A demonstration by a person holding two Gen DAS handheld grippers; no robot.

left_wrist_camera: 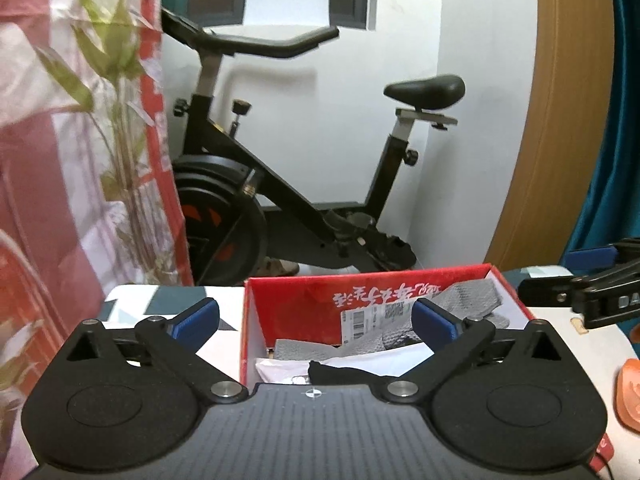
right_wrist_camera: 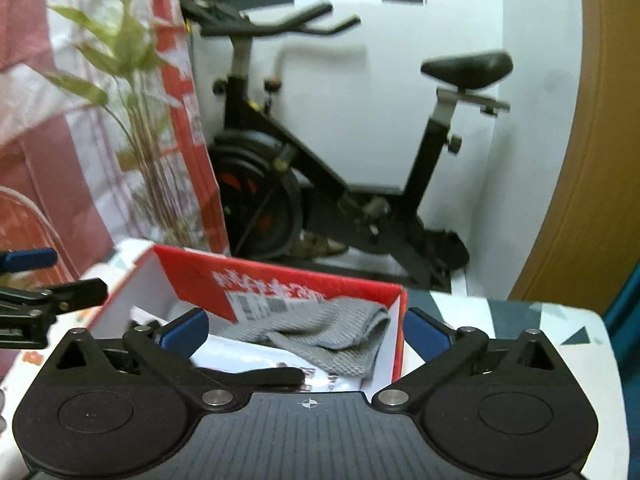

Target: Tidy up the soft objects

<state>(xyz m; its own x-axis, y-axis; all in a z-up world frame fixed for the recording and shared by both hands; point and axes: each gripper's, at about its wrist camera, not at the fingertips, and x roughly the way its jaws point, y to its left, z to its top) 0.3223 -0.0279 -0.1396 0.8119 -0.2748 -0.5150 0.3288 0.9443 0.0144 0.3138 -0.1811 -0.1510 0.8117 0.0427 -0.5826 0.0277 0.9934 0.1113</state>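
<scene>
The grey cloth lies inside the red box, where soft things are gathered. Both the left gripper and right gripper hover above with fingers apart, holding nothing.

My own gripper body hides the near wall of the red box and the lower part of the black cloth and white paper inside it. The orange item is cut by the right edge; I cannot identify it. The box label print is too blurred to read.
</scene>
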